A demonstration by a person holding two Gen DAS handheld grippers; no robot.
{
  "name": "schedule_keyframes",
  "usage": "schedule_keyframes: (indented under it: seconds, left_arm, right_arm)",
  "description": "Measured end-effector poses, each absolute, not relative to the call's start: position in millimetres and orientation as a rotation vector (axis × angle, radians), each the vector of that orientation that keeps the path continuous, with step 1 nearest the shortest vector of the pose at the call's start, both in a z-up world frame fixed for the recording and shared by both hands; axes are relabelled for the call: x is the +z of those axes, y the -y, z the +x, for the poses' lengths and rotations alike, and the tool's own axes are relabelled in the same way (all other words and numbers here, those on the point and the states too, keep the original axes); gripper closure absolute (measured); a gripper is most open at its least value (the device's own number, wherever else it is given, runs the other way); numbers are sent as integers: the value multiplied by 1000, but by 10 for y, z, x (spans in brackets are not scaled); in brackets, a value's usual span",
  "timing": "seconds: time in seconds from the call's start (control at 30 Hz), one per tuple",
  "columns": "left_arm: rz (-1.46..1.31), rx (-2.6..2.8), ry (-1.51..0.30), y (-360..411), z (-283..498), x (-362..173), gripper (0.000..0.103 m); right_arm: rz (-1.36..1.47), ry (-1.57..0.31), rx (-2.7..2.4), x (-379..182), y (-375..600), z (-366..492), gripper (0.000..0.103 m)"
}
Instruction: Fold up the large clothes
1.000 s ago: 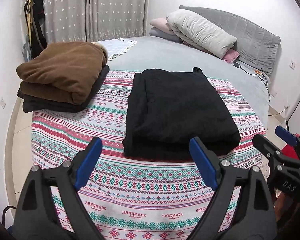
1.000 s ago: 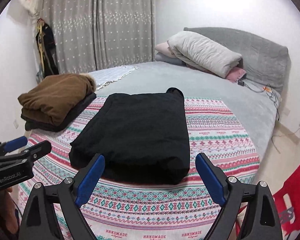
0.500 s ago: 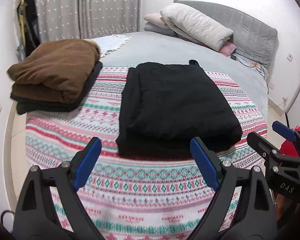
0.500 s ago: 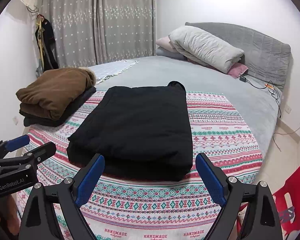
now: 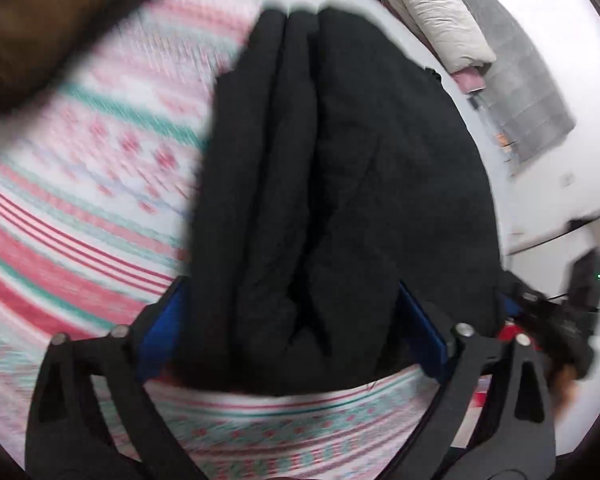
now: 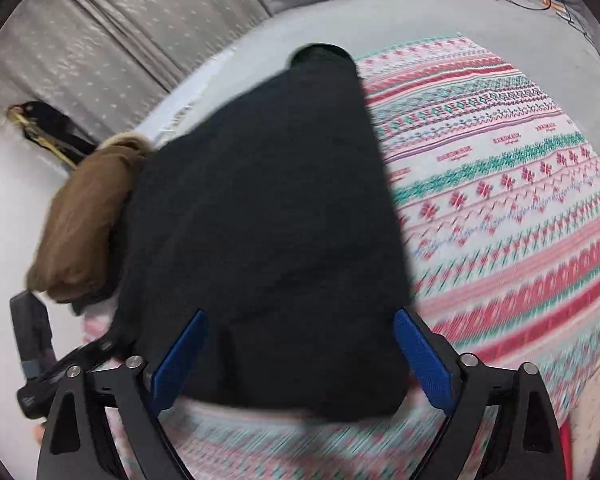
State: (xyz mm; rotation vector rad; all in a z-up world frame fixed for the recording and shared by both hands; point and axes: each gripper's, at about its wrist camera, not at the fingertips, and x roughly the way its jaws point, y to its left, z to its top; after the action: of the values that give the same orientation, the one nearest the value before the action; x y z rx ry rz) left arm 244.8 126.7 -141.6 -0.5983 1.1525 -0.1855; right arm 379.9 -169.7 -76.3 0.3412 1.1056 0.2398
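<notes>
A folded black garment [image 5: 340, 184] lies on the patterned blanket [image 5: 80, 208]; it also shows in the right wrist view [image 6: 268, 232]. My left gripper [image 5: 292, 336] is open, its blue pads on either side of the garment's near left corner. My right gripper [image 6: 300, 360] is open, its pads astride the garment's near right edge. Neither is closed on the cloth. The right gripper shows at the right edge of the left wrist view [image 5: 548, 312], and the left gripper at the lower left of the right wrist view [image 6: 60, 368].
A folded brown garment [image 6: 84, 224] on a dark one lies left of the black garment, also in the left wrist view [image 5: 52, 12]. Pillows [image 5: 436, 12] and a grey headboard [image 5: 528, 92] stand at the far end. Curtains [image 6: 120, 40] hang behind.
Both grippers have dropped forward and down onto the near edge of the black garment, which now fills the views. The jaws remain open.
</notes>
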Motion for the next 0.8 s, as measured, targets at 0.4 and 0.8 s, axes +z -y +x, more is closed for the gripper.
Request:
schedule_keyframes:
  seconds: [0.4,0.8]
  left_arm:
    - [-579,-230,-1012,-968,2535,-1283,47]
    - [-438,-374,-804,415,2673,-401,56]
  right_arm:
    - [444,-1200,449,-1109,1710,4400,45]
    - [191,-810,395,-13,2217,3912,59]
